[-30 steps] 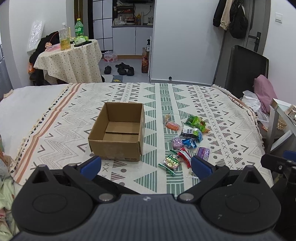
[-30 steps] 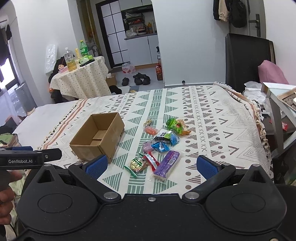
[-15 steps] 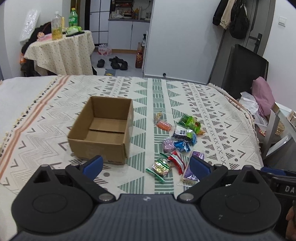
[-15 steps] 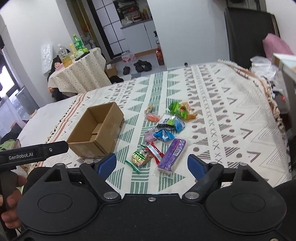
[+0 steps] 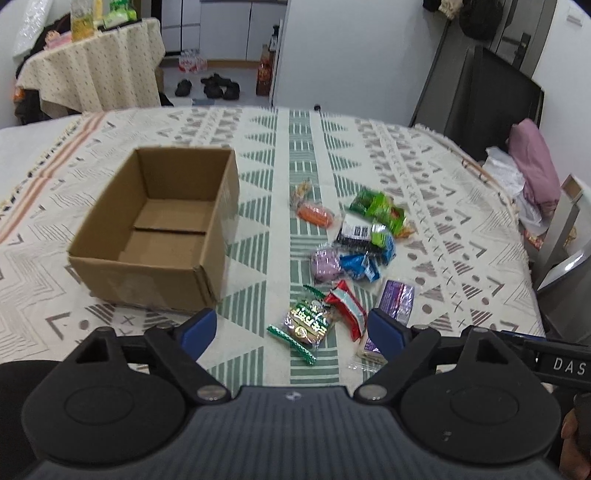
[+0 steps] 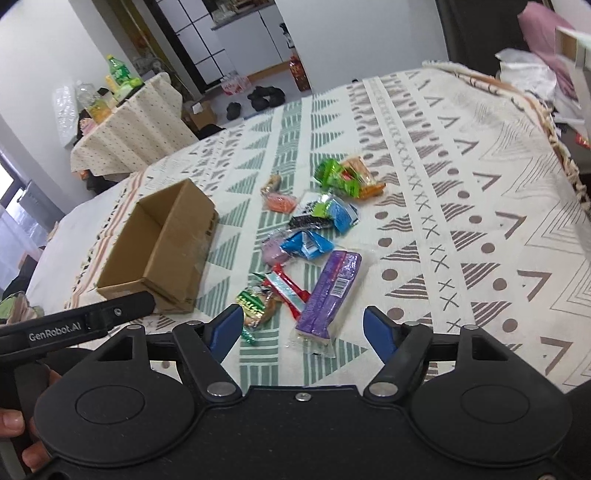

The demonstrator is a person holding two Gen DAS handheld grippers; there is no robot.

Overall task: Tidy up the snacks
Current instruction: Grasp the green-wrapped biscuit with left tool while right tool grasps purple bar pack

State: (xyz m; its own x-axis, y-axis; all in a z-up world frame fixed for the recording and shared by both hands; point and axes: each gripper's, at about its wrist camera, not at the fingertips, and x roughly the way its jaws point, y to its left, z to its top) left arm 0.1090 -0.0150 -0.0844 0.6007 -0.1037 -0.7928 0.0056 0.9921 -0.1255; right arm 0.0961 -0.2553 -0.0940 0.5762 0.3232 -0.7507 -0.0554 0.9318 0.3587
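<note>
Inside a lived-in home: patterned bedspread (image 5: 424, 166) underfoot, cloth-draped side table (image 5: 96, 66) with drink bottles (image 6: 116, 72), shoes (image 5: 218, 85) on the floor, kitchen cabinets (image 5: 236, 26) beyond, coats (image 5: 465, 14) hung by the door.

**Hidden and cut-off parts of the snack scene**

The purple snack bar (image 5: 397, 301) is partly hidden behind the left gripper's right fingertip (image 5: 384, 332). The cardboard box's (image 6: 159, 251) near corner sits behind the other gripper's handle. Print on the small wrappers (image 5: 354, 230) is too blurred to read.
</note>
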